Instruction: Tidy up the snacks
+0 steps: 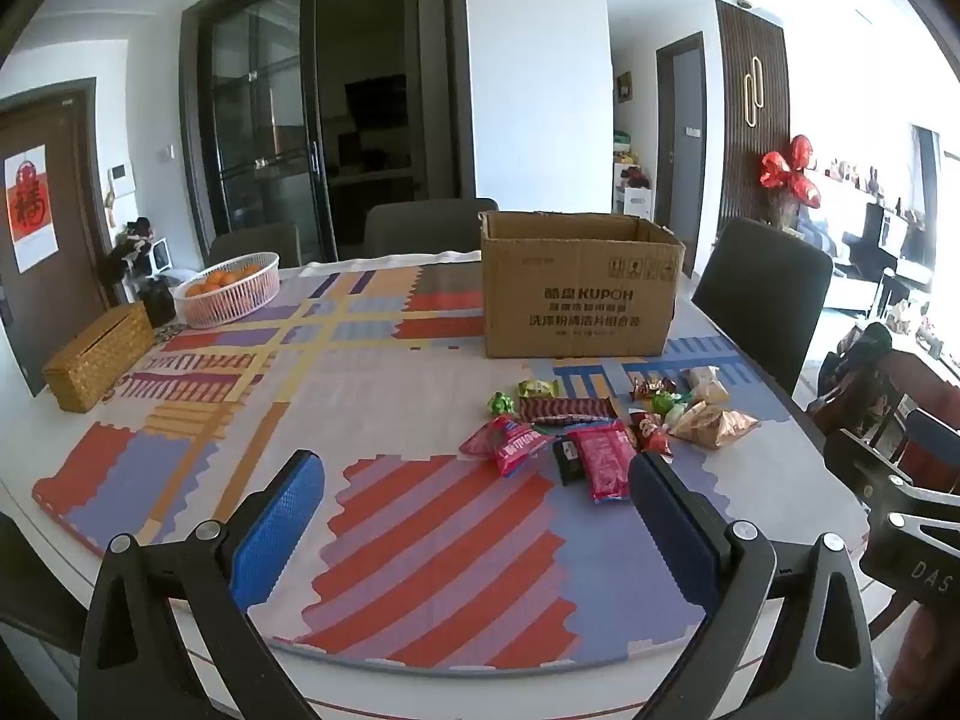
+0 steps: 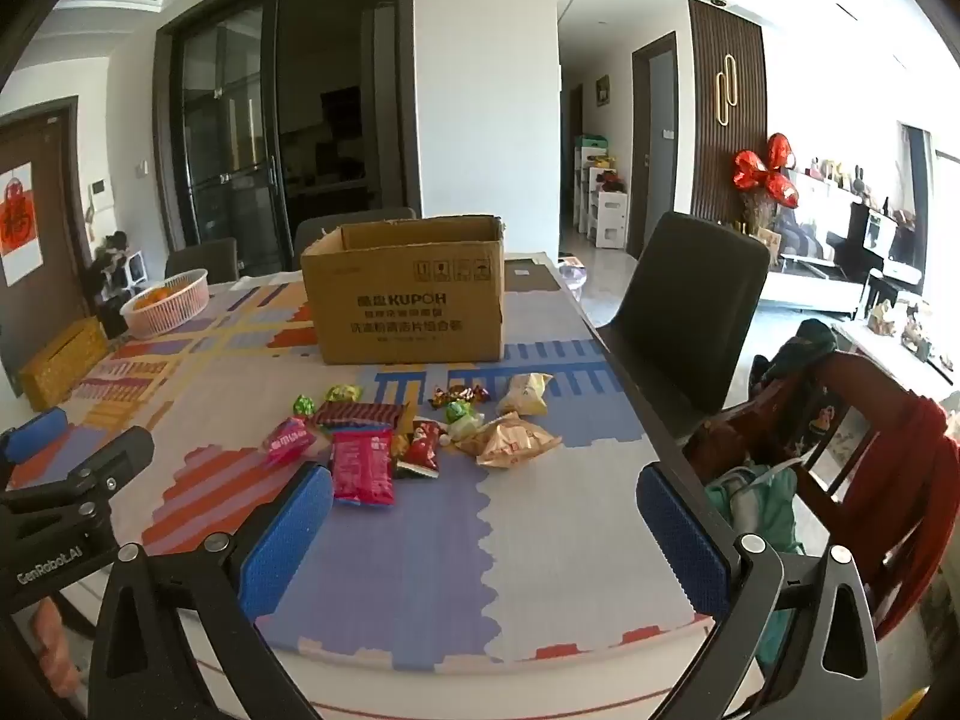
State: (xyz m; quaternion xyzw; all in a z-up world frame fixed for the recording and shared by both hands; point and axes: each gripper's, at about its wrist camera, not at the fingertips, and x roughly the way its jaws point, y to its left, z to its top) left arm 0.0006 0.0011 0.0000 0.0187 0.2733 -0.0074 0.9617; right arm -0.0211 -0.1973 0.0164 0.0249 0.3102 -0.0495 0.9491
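Observation:
Several snack packets lie loose on the patterned mat: a pink packet (image 1: 603,461) (image 2: 362,465), a red-pink pouch (image 1: 510,441) (image 2: 289,439), a tan crinkled bag (image 1: 714,423) (image 2: 510,441), a long dark red wrapper (image 1: 567,410) (image 2: 360,414) and small green candies (image 1: 501,403). Behind them stands an open cardboard box (image 1: 579,288) (image 2: 411,294). My left gripper (image 1: 477,492) hovers open over the mat, short of the pile, nothing between its blue pads. My right gripper (image 2: 486,510) is open too, near the table's front right, empty.
A white basket of oranges (image 1: 231,291) (image 2: 168,300) and a woven tissue box (image 1: 99,357) (image 2: 63,360) sit at the far left. Dark chairs (image 1: 762,288) (image 2: 690,312) ring the table. A red chair with clothes (image 2: 840,420) stands at the right edge.

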